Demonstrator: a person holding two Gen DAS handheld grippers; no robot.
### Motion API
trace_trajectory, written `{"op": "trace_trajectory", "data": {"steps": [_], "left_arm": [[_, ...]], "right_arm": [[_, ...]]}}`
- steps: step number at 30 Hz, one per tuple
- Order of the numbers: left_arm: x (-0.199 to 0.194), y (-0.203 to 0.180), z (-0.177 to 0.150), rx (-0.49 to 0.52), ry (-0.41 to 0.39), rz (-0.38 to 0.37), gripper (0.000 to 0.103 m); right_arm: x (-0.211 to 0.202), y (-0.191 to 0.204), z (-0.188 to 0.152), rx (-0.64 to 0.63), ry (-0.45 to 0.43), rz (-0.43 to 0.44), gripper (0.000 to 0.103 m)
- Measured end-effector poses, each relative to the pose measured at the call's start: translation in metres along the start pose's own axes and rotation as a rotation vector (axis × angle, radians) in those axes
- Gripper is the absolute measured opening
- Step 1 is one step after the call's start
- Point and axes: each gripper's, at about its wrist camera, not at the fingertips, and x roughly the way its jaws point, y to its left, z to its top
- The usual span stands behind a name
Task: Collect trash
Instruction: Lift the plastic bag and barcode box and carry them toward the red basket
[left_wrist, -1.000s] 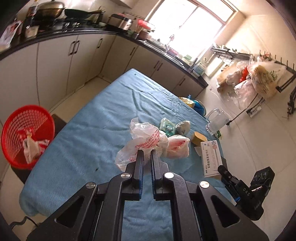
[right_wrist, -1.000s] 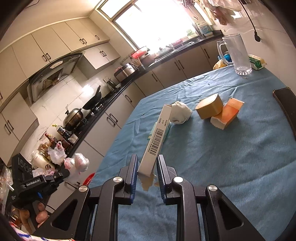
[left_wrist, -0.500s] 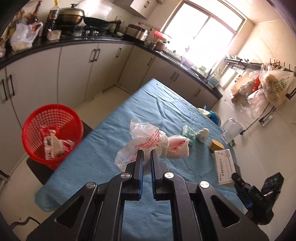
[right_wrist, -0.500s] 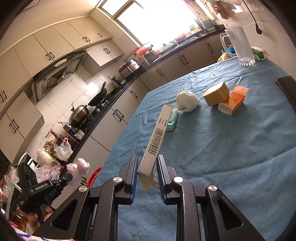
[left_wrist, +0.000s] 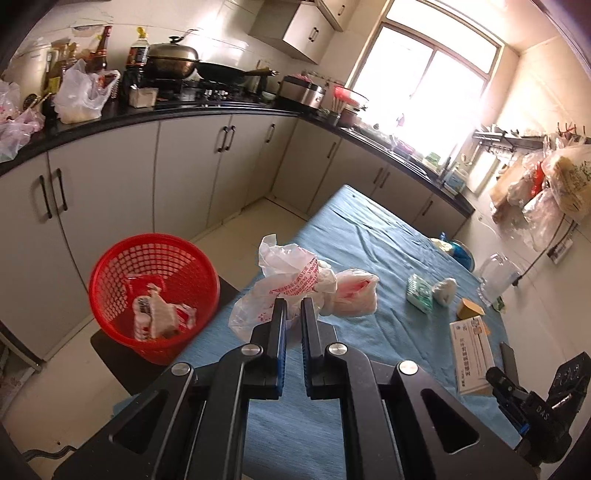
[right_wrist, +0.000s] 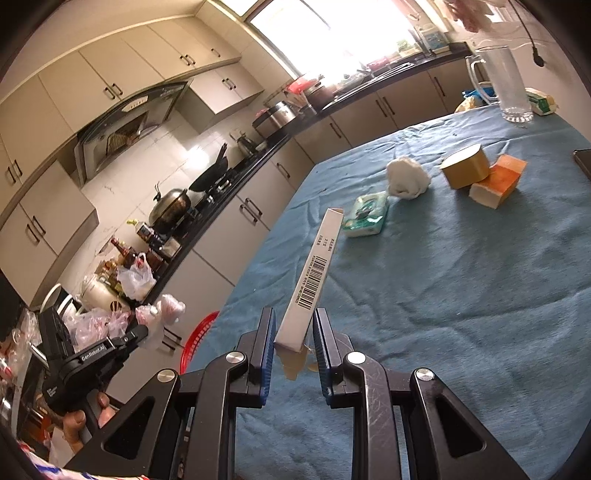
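Beside the worktop (left_wrist: 354, 236), one red basket (left_wrist: 153, 295) already holds some wrappers. Left claw (left_wrist: 291, 314) is clamped on one crumpled plastic bag (left_wrist: 291, 284), lifted near the basket. Right claw (right_wrist: 293, 332) grips one long white box (right_wrist: 314, 273). Left on the cloth: one tissue pack (right_wrist: 365, 216), one paper wad (right_wrist: 406, 179), two small boxes.

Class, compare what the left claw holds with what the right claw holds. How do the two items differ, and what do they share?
The plastic bag in the left claw is soft and crumpled; the white box in the right claw is rigid and straight-edged.
The bag carries red print; the box carries a black barcode.
The bag bunches in a lump; the box is long and slim.
Both are whitish and gripped between fingers.
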Motion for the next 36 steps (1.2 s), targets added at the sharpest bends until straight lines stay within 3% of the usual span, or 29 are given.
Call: {"op": "trace_trajectory", "data": {"steps": [15,36], "left_arm": [[0.007,0.064,0.006,-0.083,-0.018,0.097,0.007],[0.031,0.159,0.009,-0.158,0.006,0.258,0.007]], "right_arm": [[0.047,0.045,-0.009,-0.081,0.092,0.019,0.022],[0.160,0.145,-0.028,-0.264,0.269,0.102,0.022]]}}
